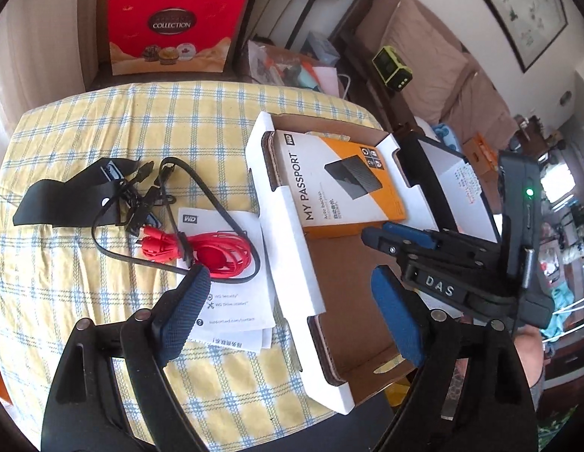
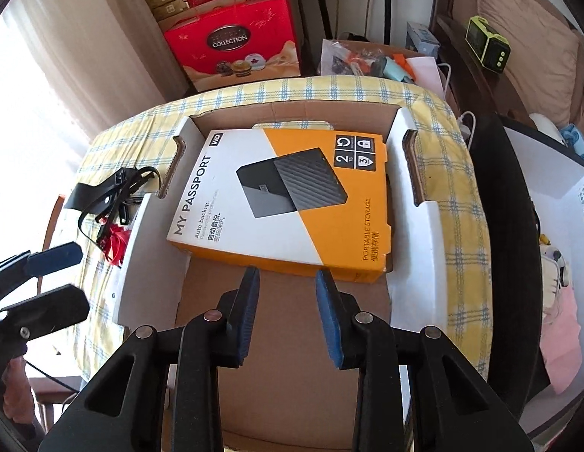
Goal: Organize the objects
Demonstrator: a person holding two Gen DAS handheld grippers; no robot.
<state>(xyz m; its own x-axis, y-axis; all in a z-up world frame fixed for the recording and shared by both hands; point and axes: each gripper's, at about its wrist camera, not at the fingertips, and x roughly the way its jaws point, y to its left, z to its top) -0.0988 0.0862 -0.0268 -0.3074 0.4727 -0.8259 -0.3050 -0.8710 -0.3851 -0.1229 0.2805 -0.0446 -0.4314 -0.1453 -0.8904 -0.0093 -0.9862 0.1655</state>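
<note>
Blue-padded fingers (image 2: 250,312) of the right gripper (image 2: 287,310) stand partly open just short of the near edge of the orange-and-white WD My Passport box (image 2: 288,203), holding nothing; that box lies flat in the far half of the open cardboard tray (image 2: 416,263). Over the tray's left wall the left gripper (image 1: 288,324) is spread wide and also empty, above the WD leaflet (image 1: 235,301).

Risks, as I judge them: the retail box is thin and lies flat, so a pinch on its near edge could tip it or push it against the tray's far wall. The black cable (image 1: 201,203) loops across the coiled red cable (image 1: 216,256) and both rest on the leaflet, so lifting one may drag the others along. A black strap (image 1: 66,196) lies beyond them, touching the cable tangle.

Everything sits on a bench under a yellow-and-blue checked cloth (image 1: 84,275), which could ruck if the tray is pushed. Behind it stand a red gift bag (image 1: 171,30) and stacked boxes; to the right, a sofa with brown cushions and a framed picture on the wall.
</note>
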